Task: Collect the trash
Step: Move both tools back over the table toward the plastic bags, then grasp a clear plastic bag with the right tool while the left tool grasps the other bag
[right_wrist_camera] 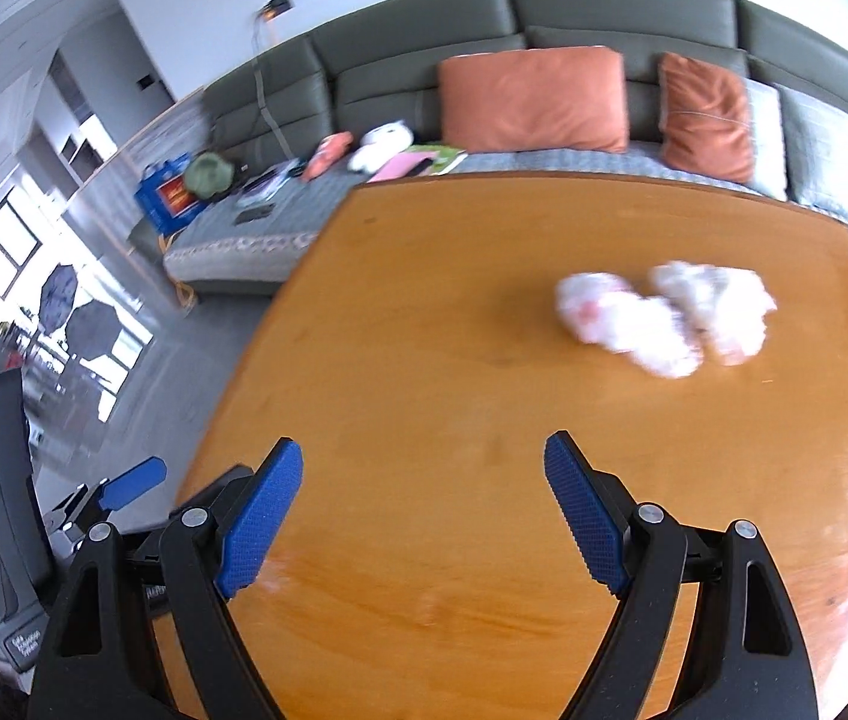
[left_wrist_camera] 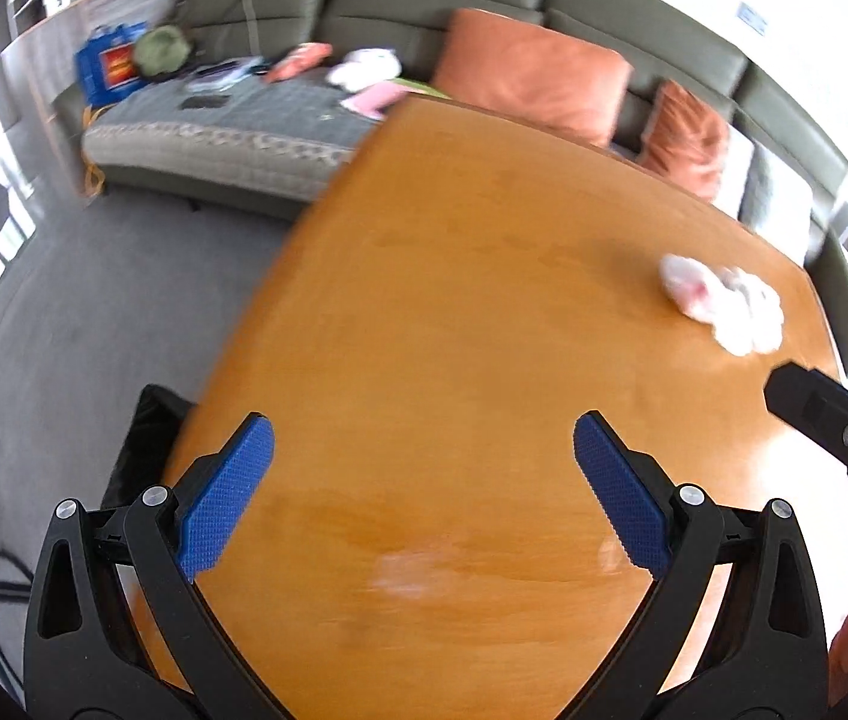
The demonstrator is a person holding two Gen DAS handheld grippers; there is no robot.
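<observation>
Crumpled white tissues with pink marks (right_wrist_camera: 664, 315) lie in a clump on the orange wooden table (right_wrist_camera: 454, 360), toward its far right; they also show in the left wrist view (left_wrist_camera: 724, 306). My right gripper (right_wrist_camera: 424, 510) is open and empty above the table's near part, well short of the tissues. My left gripper (left_wrist_camera: 424, 492) is open and empty above the table's near left part. The black body of the right gripper (left_wrist_camera: 832, 426) enters the left wrist view from the right. A blue pad of the left gripper (right_wrist_camera: 130, 483) shows at the right wrist view's lower left.
A grey-green sofa (right_wrist_camera: 544, 18) with orange cushions (right_wrist_camera: 535, 99) runs behind the table. Clutter lies on its chaise, among it a blue bag (right_wrist_camera: 163, 195) and a white plush toy (right_wrist_camera: 382, 144). A black object (left_wrist_camera: 142, 450) stands on the grey floor beside the table's left edge.
</observation>
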